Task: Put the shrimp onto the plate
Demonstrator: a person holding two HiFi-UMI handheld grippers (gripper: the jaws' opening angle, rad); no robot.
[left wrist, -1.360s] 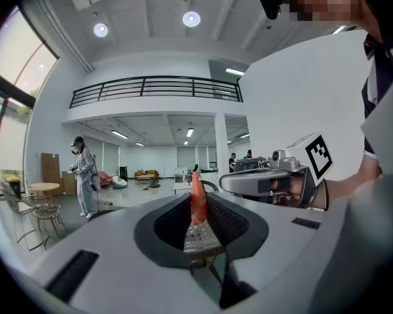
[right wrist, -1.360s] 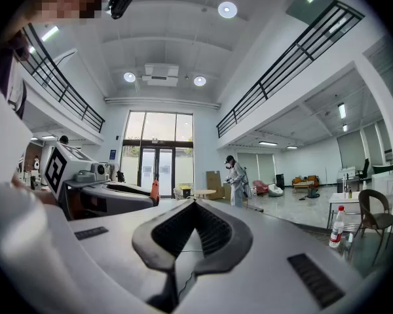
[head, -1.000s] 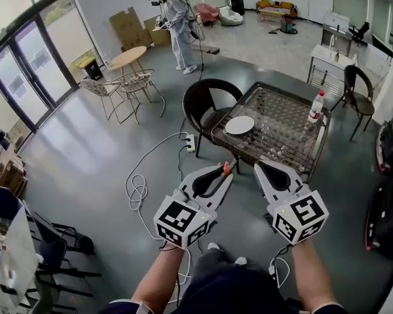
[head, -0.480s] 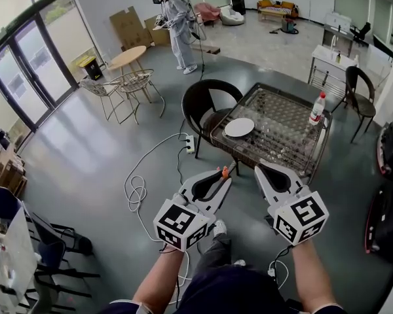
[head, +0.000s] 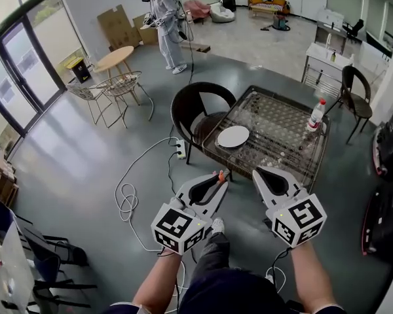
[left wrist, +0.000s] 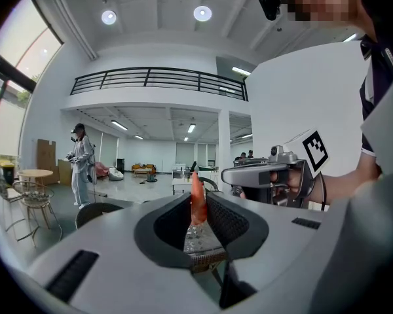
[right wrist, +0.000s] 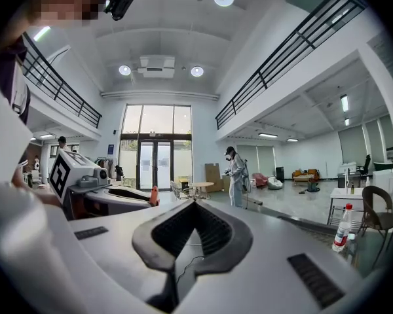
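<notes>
While both grippers hang over the floor, left gripper (head: 219,176) is clamped on the shrimp (left wrist: 196,195), orange tip poking past the jaws. Right gripper (head: 256,171) is closed w/ nothing in it. Cable (head: 128,198) loops on the floor to the left. Farther on, chair (head: 190,106) sits against the table (head: 295,129), plate (head: 233,136) just beside it, bottle (head: 314,114) at the right edge. Person (head: 160,18) way back.

From head height we look steeply down, left gripper (head: 217,177) and right gripper (head: 257,173) close at 12 o'clock, table (head: 285,133) beyond, each gripper camera sights low along its jaws, standing person (head: 158,12) at 11 o'clock, shared by all three views.
</notes>
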